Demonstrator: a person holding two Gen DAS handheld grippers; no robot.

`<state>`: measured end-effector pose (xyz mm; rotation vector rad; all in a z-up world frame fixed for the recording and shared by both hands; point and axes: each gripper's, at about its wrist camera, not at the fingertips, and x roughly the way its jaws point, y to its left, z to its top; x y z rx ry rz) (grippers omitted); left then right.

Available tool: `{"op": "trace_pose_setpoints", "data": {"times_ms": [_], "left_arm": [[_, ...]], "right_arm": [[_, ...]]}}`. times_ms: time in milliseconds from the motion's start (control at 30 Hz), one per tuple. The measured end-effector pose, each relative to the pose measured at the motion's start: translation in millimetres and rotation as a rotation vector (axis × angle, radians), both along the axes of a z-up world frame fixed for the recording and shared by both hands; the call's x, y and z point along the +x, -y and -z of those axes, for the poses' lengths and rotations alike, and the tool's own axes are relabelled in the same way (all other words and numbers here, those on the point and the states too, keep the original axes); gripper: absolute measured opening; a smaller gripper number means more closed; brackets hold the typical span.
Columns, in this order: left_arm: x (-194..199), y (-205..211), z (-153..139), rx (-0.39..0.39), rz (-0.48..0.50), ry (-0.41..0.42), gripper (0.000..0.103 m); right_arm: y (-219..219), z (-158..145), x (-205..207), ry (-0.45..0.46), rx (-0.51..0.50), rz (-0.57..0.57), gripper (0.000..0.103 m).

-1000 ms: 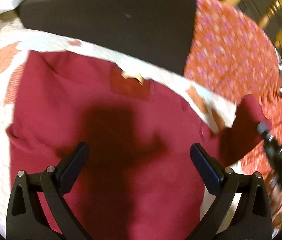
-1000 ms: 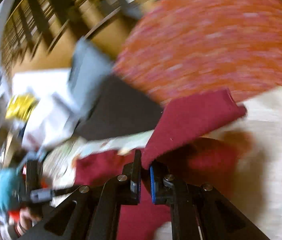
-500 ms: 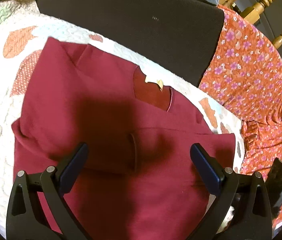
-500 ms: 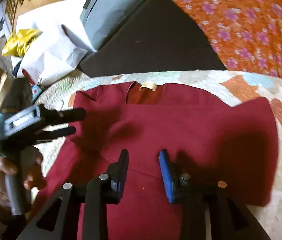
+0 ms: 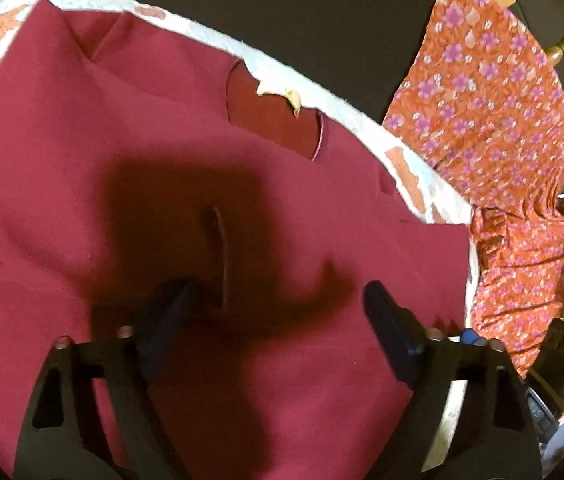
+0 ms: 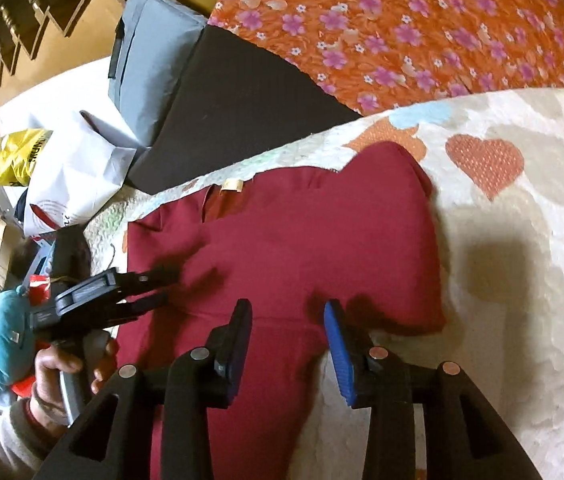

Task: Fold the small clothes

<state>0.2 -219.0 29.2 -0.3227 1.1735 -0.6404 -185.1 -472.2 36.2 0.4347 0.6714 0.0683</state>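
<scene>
A dark red shirt (image 5: 82, 152) lies flat on a white quilt with heart patches (image 6: 522, 240), neck opening and tan label (image 5: 278, 94) toward the far side. Its right sleeve is folded in over the body (image 6: 382, 240); the sleeve's cuff edge (image 5: 222, 256) lies mid-chest. My left gripper (image 5: 278, 304) is open and empty, low over the shirt's middle, and shows from the side in the right wrist view (image 6: 158, 288). My right gripper (image 6: 288, 316) is open and empty above the folded sleeve's lower edge.
A black cushion (image 5: 242, 12) lies beyond the quilt's far edge, an orange floral cloth (image 5: 490, 112) to its right. A grey cushion (image 6: 150, 72), white and yellow bags (image 6: 70, 168) and wooden chair spindles (image 5: 562, 40) stand around.
My right gripper carried the sleeve over the shirt's body, let it go and opened wider, drawing back toward the right edge. My left gripper came down closer to the shirt.
</scene>
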Motion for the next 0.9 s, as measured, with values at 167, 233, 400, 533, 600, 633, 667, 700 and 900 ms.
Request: {"op": "trace_pose_setpoints", "data": {"times_ms": [167,233,400,533,600,633,667,700,900], "left_arm": [[4.2,-1.4,1.1,0.017,0.000,0.011,0.019],[4.7,-4.8,-2.4,-0.016,-0.002,0.006,0.015],[2.1,-16.5,-36.3,-0.057,-0.032,0.101,0.013],[11.5,-39.9,-59.6,-0.069,-0.106,0.155,0.013],[16.8,-51.8,-64.7,-0.050,-0.144,0.174,0.013],[19.3,-58.4,-65.0,-0.034,-0.162,0.174,0.013],[22.4,-63.8,-62.8,-0.005,-0.181,0.167,0.013],[23.8,-67.9,-60.3,0.020,-0.194,0.161,0.013],[34.2,-88.4,-44.1,0.158,-0.263,0.171,0.013]], "right_arm": [[-0.8,-1.0,-4.5,0.006,0.001,0.011,0.036],[0.2,-4.7,-6.3,0.017,0.004,0.027,0.036],[-0.1,-14.2,-8.0,0.033,-0.001,0.042,0.037],[-1.5,-23.1,-2.4,0.040,-0.027,0.052,0.036],[-2.7,-27.0,4.7,0.034,-0.057,0.067,0.037],[-4.4,-28.6,9.6,0.029,-0.075,0.072,0.037],[-6.3,-29.3,15.0,0.023,-0.091,0.074,0.037],[-8.9,-29.3,22.0,0.013,-0.110,0.074,0.036],[-25.1,-13.1,70.0,-0.069,-0.187,0.038,0.036]]}}
